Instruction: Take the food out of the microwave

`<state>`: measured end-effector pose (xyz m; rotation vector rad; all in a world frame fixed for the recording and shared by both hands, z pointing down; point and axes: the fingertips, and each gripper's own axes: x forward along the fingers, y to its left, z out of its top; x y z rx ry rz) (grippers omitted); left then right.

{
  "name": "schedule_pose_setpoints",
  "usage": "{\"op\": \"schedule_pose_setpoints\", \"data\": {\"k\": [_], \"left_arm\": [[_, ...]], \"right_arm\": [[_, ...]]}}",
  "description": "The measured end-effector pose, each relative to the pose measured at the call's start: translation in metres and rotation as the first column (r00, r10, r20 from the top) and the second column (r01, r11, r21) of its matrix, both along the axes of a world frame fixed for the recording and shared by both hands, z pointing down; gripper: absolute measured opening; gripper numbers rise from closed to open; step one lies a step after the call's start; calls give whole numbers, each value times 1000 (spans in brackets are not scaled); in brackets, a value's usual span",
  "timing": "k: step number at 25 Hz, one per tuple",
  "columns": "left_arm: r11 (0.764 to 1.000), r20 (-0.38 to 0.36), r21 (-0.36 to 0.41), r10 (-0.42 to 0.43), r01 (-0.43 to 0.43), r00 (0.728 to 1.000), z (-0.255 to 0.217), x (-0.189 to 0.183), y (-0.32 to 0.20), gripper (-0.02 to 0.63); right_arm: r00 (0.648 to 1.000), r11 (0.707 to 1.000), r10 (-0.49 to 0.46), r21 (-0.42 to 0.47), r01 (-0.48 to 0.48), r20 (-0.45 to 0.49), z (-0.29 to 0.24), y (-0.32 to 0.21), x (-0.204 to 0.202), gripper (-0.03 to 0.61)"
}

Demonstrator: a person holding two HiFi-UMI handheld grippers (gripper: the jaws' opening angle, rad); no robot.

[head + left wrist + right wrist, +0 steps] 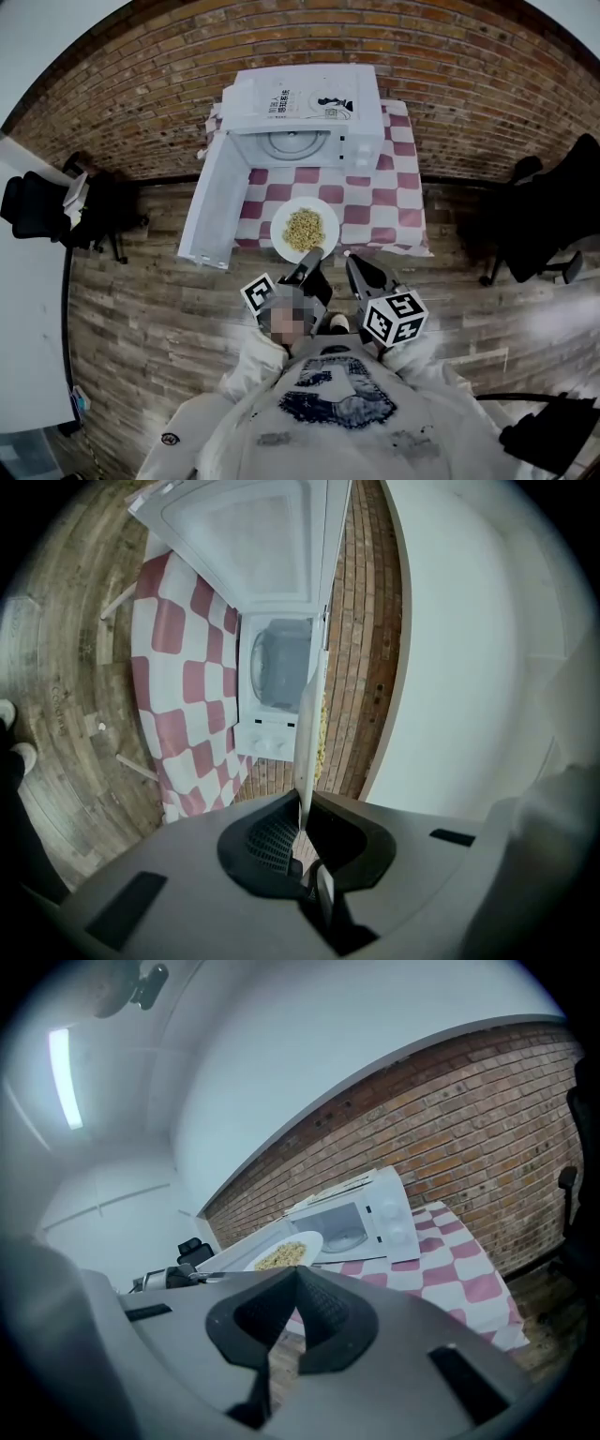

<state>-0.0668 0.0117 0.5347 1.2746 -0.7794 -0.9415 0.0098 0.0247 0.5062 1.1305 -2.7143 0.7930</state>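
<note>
A white plate [305, 228] heaped with yellowish food [304, 229] hangs over the front edge of the checked table [394, 216]. My left gripper [317, 253] is shut on its near rim. In the left gripper view the plate [307, 733] shows edge-on, pinched between the jaws of the left gripper [302, 822]. Behind it stands the white microwave [305, 122] with its door [211, 202] swung wide to the left and its cavity [279, 663] bare. My right gripper [349, 256] hovers just right of the plate, shut and holding nothing. In its own view the right gripper [295, 1269] has tips that meet below the plate [286, 1252].
The open microwave door juts out past the table's left edge. Black office chairs stand at the left [37, 206] and right [548, 220]. A white desk [28, 309] runs along the far left. A brick wall [469, 84] backs the table, and the floor is wood planks.
</note>
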Motion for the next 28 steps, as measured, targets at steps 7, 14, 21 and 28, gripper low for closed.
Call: {"op": "schedule_pose_setpoints", "data": {"k": [7,14,21,28], "left_arm": [[1000,-8,-4,-2,2,1000,-7,-18,15,25],[1000,-11,3,14,-14,1000,-13,-23,27,25],[1000,-22,12,20,-19,1000,-16,-22,32,25],[1000,-21,13,17,-17,1000,-18,-20,33,25]], "right_arm": [[1000,1000,11,10,-10,-11,-3,6,-16,14],[1000,1000,14,22,-13,-15,-7,13,-25,12],[1000,999,9,36,-8,-29,-8,19,-27,12],[999,999,9,43,-7,-35,-9,19,-26,12]]}}
